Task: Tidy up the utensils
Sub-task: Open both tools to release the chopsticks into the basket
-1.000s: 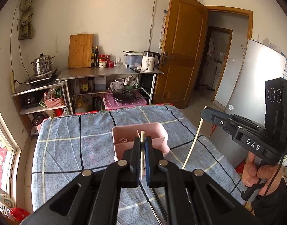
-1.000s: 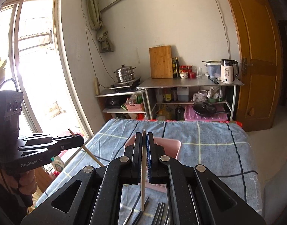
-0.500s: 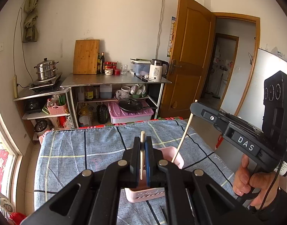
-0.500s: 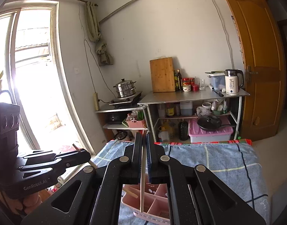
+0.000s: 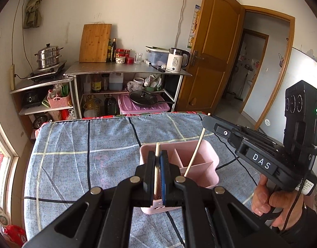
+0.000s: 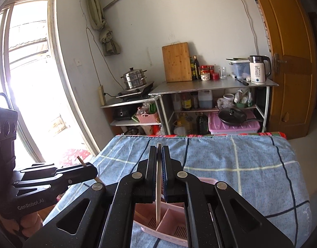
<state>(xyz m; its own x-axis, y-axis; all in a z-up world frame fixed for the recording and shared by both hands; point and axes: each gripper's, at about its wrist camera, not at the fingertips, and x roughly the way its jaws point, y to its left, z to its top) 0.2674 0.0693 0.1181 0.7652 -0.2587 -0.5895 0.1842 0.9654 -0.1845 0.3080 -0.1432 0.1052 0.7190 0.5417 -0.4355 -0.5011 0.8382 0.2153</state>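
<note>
A pink divided utensil holder (image 5: 196, 161) stands on the blue checked tablecloth (image 5: 86, 159); it also shows in the right wrist view (image 6: 171, 225). My left gripper (image 5: 157, 161) is shut on a pale chopstick (image 5: 156, 169), held upright just in front of the holder. My right gripper (image 6: 159, 157) is shut on another pale chopstick (image 6: 158, 196), whose lower end reaches down into a compartment of the holder. In the left wrist view that chopstick (image 5: 194, 153) slants from the right gripper (image 5: 208, 122) into the holder. The left gripper (image 6: 90, 169) shows at the left of the right wrist view.
Past the table's far edge stand metal shelves (image 5: 125, 72) with a cutting board, bottles, a kettle (image 5: 176, 60), a steamer pot (image 5: 48, 55) and a pan on a pink box. A wooden door (image 5: 210, 62) is at the right, a bright window (image 6: 30, 82) at the left.
Both grippers have moved closer over the holder while still gripping their chopsticks. The right chopstick's lower end has gone down into a compartment of the holder.
</note>
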